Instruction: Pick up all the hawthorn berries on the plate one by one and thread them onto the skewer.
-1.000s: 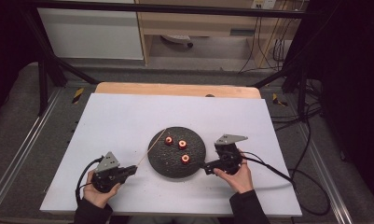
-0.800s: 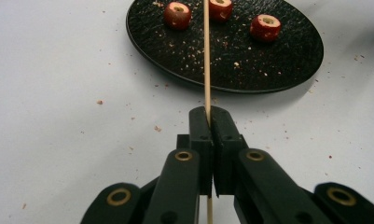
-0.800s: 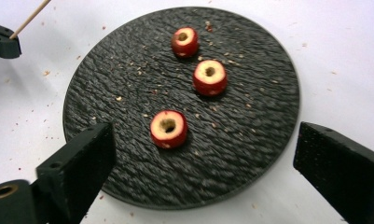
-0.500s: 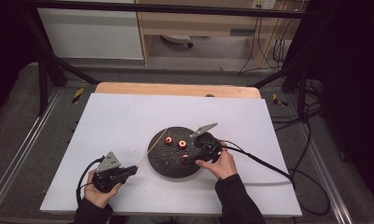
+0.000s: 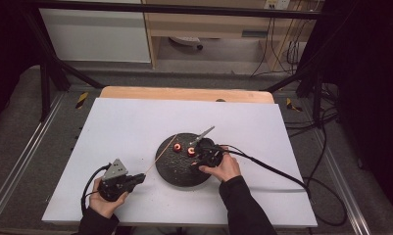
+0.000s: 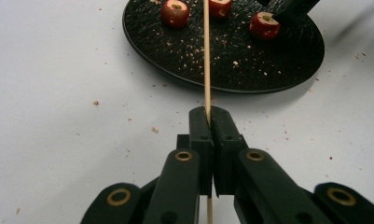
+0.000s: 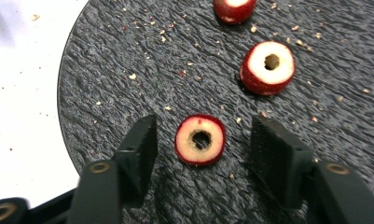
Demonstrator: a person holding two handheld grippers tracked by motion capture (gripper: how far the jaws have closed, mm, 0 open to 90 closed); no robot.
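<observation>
A round black plate (image 5: 177, 172) (image 7: 128, 56) lies on the white table and holds three cored red fruit pieces. My left gripper (image 5: 141, 177) (image 6: 208, 116) rests at the front left, shut on a thin wooden skewer (image 5: 162, 155) (image 6: 206, 56) that reaches out over the plate. Over the plate's right half my right gripper (image 5: 203, 157) (image 7: 205, 137) straddles one fruit piece (image 7: 200, 140). Its jaws have just been closing, and a gap still shows on each side of the piece. Two other pieces (image 7: 268, 67) (image 7: 234, 9) lie farther along the plate.
Crumbs are scattered over the plate and the white board (image 5: 135, 122). A wooden table edge (image 5: 184, 93) runs along the back. The right gripper's cable (image 5: 272, 169) trails off to the right over the board, and more cables lie on the floor there.
My right hand has moved left from the plate's right edge to over the plate. The left hand and the skewer have stayed where they were.
</observation>
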